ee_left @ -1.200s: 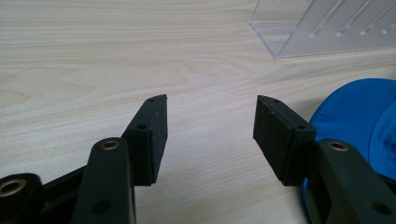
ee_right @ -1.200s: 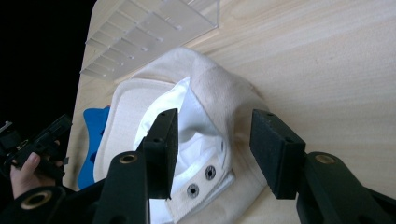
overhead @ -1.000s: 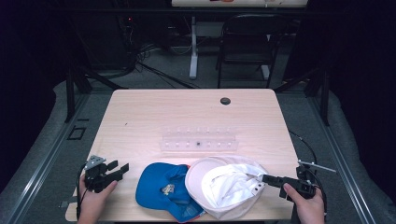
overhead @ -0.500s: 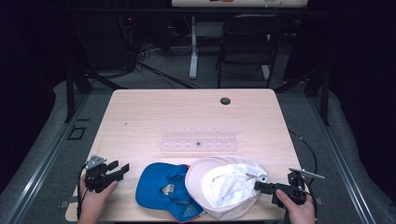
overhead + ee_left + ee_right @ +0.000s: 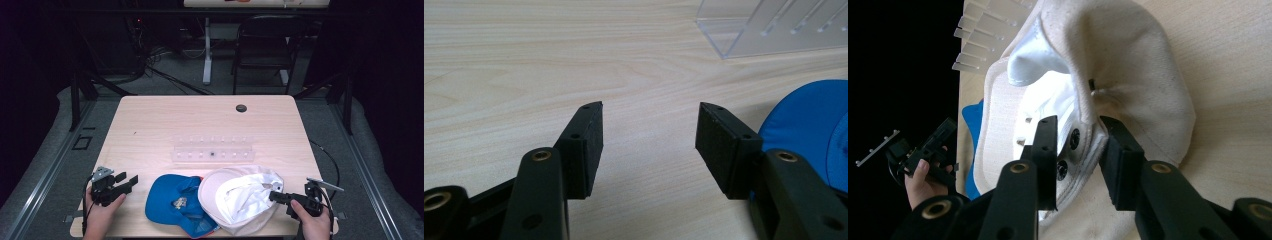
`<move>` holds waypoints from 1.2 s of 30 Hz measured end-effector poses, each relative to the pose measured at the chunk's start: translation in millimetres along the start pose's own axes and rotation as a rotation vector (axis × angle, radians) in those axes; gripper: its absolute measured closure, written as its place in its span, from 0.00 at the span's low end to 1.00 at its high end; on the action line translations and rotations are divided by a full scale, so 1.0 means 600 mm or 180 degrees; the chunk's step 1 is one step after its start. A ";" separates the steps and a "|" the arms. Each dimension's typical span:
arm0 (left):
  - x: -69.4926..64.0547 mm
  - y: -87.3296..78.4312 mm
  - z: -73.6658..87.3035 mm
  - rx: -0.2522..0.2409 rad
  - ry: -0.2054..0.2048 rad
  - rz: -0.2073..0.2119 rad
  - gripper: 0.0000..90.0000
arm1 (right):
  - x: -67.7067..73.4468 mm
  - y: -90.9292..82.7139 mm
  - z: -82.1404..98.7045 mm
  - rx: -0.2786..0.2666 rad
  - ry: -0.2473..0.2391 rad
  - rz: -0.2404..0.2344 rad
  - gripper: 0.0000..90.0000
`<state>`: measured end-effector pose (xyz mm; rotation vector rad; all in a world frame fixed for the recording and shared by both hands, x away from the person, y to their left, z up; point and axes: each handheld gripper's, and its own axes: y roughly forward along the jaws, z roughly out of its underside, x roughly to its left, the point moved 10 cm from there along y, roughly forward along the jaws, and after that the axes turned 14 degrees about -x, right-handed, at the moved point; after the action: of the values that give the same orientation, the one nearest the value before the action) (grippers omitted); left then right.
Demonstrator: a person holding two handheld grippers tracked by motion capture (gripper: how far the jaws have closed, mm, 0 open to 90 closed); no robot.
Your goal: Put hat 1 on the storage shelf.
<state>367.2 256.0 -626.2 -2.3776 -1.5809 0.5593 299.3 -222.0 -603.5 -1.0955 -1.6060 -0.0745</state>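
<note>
Right claw (image 5: 1075,160) first: its jaws have just been closing, and now they straddle the back rim of the white cap (image 5: 1128,65), one jaw inside, one outside, by the snap strap. Whether the pads actually press the fabric is hard to tell from here; a sliver of gap may remain on the inner side. In the high view this claw (image 5: 274,196) sits at the lower right of the frame, tips at the cap's right edge.

Now the table (image 5: 165,125), the big pale wooden slab across the middle of the high view. On its near edge, lower centre, lies the white cap (image 5: 245,205), upside down with its hollow showing. It overlaps the blue cap (image 5: 172,202) just to its left, also upturned, with a small label inside. Above both, mid-frame, lies the clear rack (image 5: 212,150), well apart from the caps. A small dark grommet (image 5: 241,108) sits near the far edge.

Lower left of the high view, the left claw (image 5: 131,181) rests in a hand, jaws spread wide with nothing between them. Its own view shows bare wood in the gap, the blue cap (image 5: 819,130) at the right edge and the rack's corner (image 5: 774,25) at the upper right.
</note>
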 end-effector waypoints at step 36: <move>0.001 0.002 0.003 0.0017 0.0002 -0.0011 0.50 | 0.058 0.014 -0.021 0.0718 -0.0736 0.0662 0.90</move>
<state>367.9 255.9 -628.3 -2.3703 -1.5810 0.5613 316.5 -203.4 -575.2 -1.1171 -1.6471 0.3750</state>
